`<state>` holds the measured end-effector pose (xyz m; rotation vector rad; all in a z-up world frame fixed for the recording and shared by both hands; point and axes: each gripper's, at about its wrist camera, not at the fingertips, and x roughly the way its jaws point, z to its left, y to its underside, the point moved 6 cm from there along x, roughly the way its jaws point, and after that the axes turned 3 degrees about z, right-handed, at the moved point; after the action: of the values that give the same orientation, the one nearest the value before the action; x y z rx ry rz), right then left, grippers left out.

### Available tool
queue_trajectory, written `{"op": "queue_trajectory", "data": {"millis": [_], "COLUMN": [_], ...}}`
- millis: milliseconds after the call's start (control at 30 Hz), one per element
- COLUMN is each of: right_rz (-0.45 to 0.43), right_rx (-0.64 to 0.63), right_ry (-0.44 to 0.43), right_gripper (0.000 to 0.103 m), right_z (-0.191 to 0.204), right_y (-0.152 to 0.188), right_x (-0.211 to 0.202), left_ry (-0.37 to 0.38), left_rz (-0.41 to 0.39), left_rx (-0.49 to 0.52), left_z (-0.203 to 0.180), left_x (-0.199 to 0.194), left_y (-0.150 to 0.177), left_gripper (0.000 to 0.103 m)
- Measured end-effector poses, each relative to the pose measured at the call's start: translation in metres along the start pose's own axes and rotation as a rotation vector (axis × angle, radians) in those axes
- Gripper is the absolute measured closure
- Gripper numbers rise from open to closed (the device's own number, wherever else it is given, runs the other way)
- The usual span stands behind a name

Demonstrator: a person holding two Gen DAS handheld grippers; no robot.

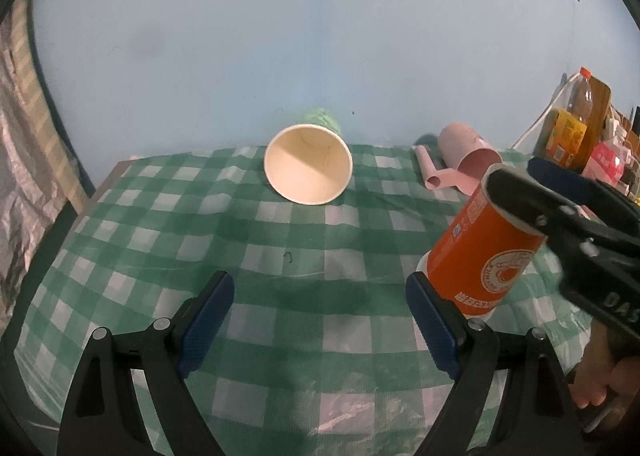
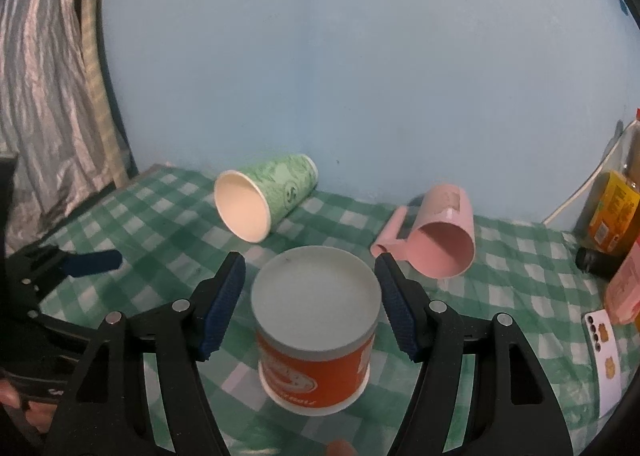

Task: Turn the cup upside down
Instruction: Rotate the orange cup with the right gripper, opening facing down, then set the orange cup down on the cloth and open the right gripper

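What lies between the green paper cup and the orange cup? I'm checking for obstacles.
Only bare checkered tablecloth separates the green paper cup from the orange cup, per the right wrist view.

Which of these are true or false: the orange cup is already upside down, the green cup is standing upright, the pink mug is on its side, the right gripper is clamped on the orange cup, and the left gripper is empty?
1. The orange cup stands upside down on the checked tablecloth. True.
2. The green paper cup stands upright. False: it lies on its side, mouth towards the cameras.
3. The pink mug lies on its side. True.
4. The right gripper is clamped on the orange cup. False: its fingers stand open on either side, gaps showing.
5. The left gripper is open and holds nothing. True.
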<state>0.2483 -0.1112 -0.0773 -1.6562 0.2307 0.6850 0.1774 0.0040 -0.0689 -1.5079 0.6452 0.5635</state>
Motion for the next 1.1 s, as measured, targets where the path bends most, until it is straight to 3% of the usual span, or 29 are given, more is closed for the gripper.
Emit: {"op": "queue_trajectory", "data": {"millis": [333, 633, 1100], "right_rz": [-0.166, -0.169, -0.169], "right_rx": [0.037, 0.050, 0.084], "right_ry": [-0.003, 0.013, 0.077], "right_gripper": [0.027, 0.025, 0.025], "right_z": [0.001, -0.002, -0.014], "right_y": [0.004, 0.022, 0.039], "right_x": [-0.058, -0.089, -0.102], "left_ry": [-0.028, -0.047, -0.061], "left_rz": [-0.174, -0.293, -0.321], "left_rx": [0.046, 0.037, 0.037], "left_z": [-0.017, -0.026, -0.032], "left_x": [-0.055, -0.091, -0.097], "left_y": [0.017, 0.025, 0.036], "left_gripper": [0.001, 0.000, 0.000]}}
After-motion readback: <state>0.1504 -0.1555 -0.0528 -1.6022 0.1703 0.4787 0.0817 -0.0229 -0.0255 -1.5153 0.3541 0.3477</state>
